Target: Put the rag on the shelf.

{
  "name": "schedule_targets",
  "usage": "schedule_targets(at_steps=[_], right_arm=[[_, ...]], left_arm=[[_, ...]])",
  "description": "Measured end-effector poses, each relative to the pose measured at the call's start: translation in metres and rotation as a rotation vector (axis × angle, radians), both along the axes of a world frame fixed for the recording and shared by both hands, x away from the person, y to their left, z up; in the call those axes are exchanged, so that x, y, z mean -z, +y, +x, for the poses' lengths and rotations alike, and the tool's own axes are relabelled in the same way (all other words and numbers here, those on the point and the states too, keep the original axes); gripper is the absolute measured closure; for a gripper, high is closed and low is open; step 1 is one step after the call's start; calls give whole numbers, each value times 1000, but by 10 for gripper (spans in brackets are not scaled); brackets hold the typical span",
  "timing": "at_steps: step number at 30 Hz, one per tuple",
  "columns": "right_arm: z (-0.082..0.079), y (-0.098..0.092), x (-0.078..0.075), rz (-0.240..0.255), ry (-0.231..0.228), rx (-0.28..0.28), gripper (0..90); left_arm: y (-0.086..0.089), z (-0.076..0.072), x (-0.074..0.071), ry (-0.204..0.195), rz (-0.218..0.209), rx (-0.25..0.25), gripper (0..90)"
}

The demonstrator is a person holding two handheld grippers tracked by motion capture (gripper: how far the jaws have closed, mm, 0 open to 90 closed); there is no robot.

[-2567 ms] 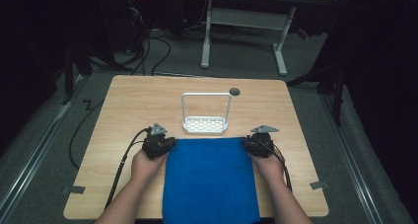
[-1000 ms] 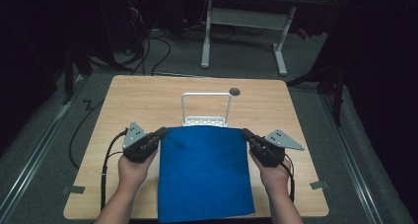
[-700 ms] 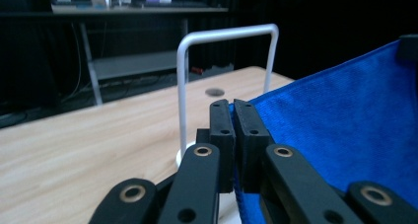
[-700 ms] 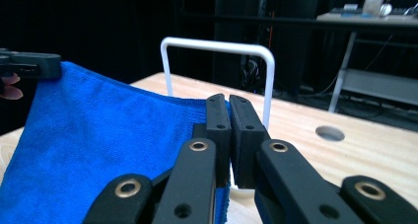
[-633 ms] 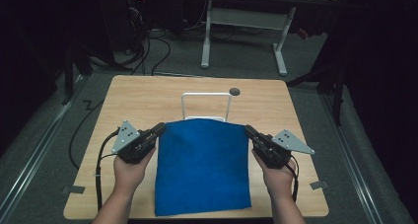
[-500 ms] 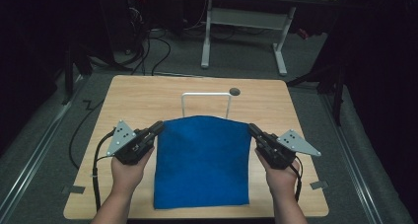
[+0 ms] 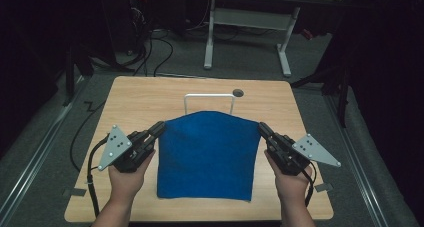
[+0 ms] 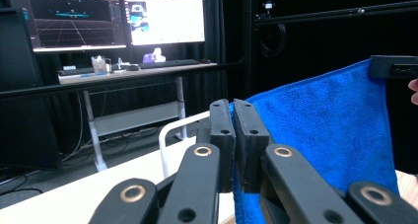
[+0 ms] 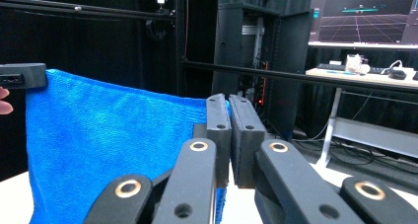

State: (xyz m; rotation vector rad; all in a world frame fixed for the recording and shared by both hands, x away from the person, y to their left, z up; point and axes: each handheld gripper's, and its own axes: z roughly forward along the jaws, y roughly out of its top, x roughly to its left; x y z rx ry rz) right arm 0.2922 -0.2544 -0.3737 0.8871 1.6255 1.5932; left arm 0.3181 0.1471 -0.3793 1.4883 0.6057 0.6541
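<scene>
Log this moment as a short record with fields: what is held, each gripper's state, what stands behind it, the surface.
held item: blue cloth, stretched between both grippers, far edge lifted, near edge on the table
left gripper: shut on the cloth's far left corner
right gripper: shut on the cloth's far right corner
behind the cloth: white wire rack, upright, partly hidden
surface: wooden table, with a small dark round hole near the far edge

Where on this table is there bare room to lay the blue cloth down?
Bare wood lies along the table's far edge beyond the white wire rack, and down both side strips outside the grippers. The middle is crowded: blue cloth hangs there, just before the rack.
</scene>
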Motion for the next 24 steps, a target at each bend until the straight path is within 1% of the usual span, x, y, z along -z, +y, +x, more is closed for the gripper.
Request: schedule_targets(at_steps=[2, 4, 5, 8, 12, 15, 17, 19, 22, 24], right_arm=[[2, 1, 1, -7, -1, 3, 884], [3, 1, 0, 1, 4, 4, 885], [4, 1, -1, -1, 5, 6, 885], [5, 3, -9, -13, -19, 12, 885], [9, 4, -24, -16, -52, 24, 885], [16, 4, -35, -13, -71, 32, 885], [23, 5, -40, -9, -71, 37, 885], [30, 6, -43, -17, -71, 41, 885], [41, 8, -49, -15, -61, 40, 885], [48, 8, -53, -14, -60, 43, 885]], left_arm=[[-1, 2, 0, 3, -2, -1, 880], [-1, 4, 0, 5, -3, -6, 880], [-1, 5, -1, -1, -3, -9, 880], [-2, 9, -7, -11, 5, -8, 885], [-2, 19, -18, -22, -9, -26, 885], [-3, 28, -28, -26, -11, -36, 885], [-3, 33, -34, -32, -12, -42, 886], [-3, 39, -41, -35, -18, -46, 886], [-3, 49, -50, -42, -11, -58, 886], [-4, 56, -55, -49, 3, -68, 886]])
